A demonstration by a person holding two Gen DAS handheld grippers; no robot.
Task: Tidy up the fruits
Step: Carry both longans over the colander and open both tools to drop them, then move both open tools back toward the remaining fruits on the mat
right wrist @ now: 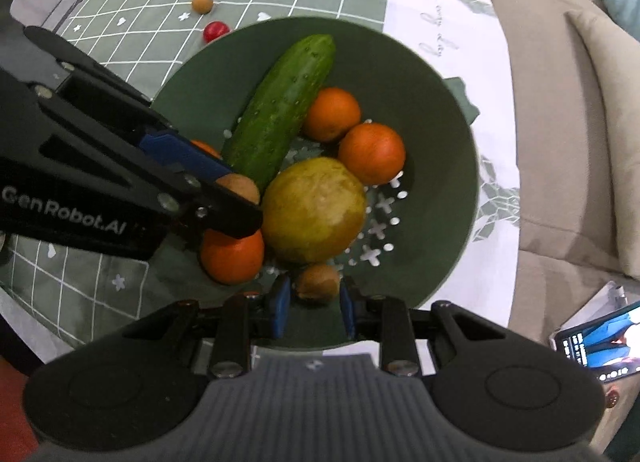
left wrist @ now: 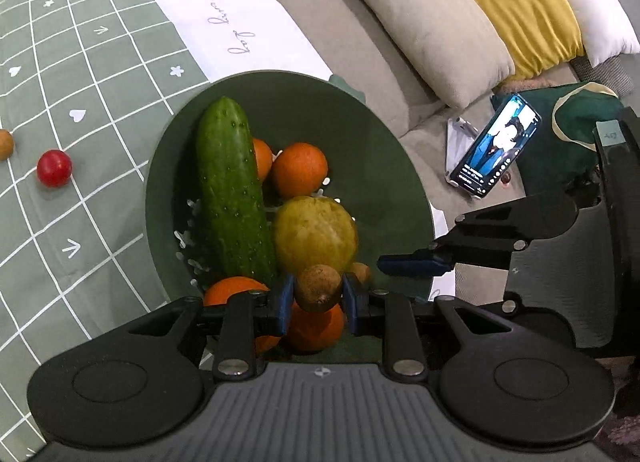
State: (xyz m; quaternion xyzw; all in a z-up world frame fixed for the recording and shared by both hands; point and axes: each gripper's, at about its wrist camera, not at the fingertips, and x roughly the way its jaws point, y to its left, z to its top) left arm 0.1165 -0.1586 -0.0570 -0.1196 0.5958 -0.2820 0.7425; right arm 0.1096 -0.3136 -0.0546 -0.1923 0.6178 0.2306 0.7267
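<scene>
A: What is the left gripper (left wrist: 318, 294) doing?

B: It is pinching a small brown fruit (left wrist: 319, 288) between its blue pads, jaws narrowed onto it, and hanging over the near side of the green colander bowl (left wrist: 384, 150). The right-wrist view is showing that same fruit (right wrist: 237, 187) at its tip, above an orange (right wrist: 232, 256).

A: And the right gripper (right wrist: 315, 304)?

B: Its jaws are standing a little wider than a second brown fruit (right wrist: 318, 283), which is lying in the bowl (right wrist: 448, 134) at its near rim; a thin gap is showing at each pad, so it is not gripping.

A: What is sitting in the bowl?

B: A cucumber (right wrist: 280, 108) is leaning toward the far left rim, two more oranges (right wrist: 372, 153) are lying to its right, and a large yellow-green fruit (right wrist: 314, 209) is resting in the middle, touching the cucumber.

A: Anything lying outside it?

B: A red cherry tomato (left wrist: 54, 168) and another brown fruit (left wrist: 5, 144) are sitting on the checked tablecloth (left wrist: 92, 74), well left of the bowl. A phone (left wrist: 494, 150) is glowing on the sofa (left wrist: 360, 42) to the right.
</scene>
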